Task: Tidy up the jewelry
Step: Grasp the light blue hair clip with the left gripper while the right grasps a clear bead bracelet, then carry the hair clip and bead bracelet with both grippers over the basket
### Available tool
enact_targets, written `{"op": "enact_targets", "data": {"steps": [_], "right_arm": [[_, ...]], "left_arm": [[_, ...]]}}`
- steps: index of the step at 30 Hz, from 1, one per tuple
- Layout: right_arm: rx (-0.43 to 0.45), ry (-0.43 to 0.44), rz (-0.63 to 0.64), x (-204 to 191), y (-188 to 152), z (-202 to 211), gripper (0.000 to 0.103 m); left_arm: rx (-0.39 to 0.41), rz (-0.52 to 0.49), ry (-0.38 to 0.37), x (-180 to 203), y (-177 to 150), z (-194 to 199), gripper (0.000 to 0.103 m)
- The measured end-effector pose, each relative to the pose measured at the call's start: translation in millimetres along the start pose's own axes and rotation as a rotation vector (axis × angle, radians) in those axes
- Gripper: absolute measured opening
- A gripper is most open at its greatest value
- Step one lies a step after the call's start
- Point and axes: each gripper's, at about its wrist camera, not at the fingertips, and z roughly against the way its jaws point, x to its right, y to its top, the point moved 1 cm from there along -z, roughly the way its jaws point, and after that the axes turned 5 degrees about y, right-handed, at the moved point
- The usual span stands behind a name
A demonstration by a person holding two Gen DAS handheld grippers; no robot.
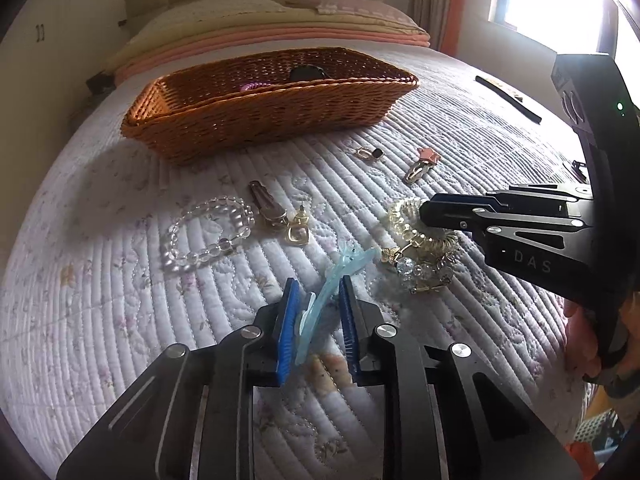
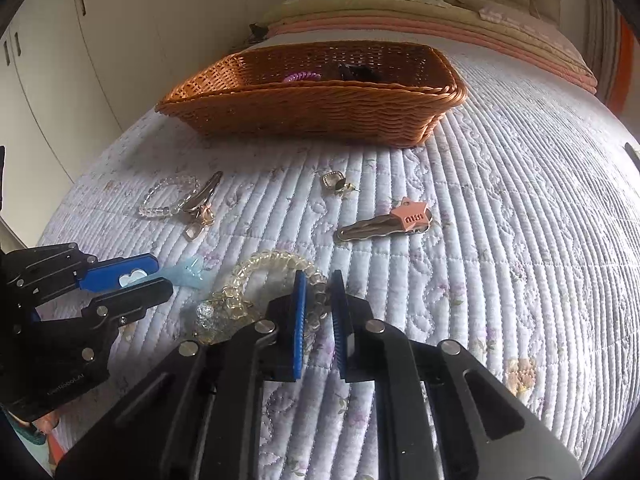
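Observation:
My left gripper has its jaws partly closed around a light blue hair clip that lies on the quilt; the pads look close to it but a gap shows. My right gripper is shut on a clear yellow coil hair tie with a crystal charm. The coil hair tie also shows in the left wrist view. A wicker basket stands behind, holding a purple coil and a dark item.
On the quilted bed lie a clear bead bracelet, a brown clip with gold earrings, small earrings and a pink star hair clip. Folded blankets and pillows lie behind the basket. Cupboards stand left.

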Motion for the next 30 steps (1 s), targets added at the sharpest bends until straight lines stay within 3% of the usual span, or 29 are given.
{"op": "enact_targets", "data": {"steps": [7, 21, 30], "right_arm": [[0.012, 0.016, -0.029, 8, -2, 5, 0.009], [0.056, 0.075, -0.107, 23, -4, 16, 0.008], [0.095, 0.095, -0.121, 24, -4, 24, 0.008]], "left_arm": [[0.007, 0.045, -0.012, -8, -2, 2, 0.006], [0.047, 0.075, -0.023, -12, -5, 9, 0.006], [0.126, 0.119, -0.058, -19, -5, 24, 0.006]]}}
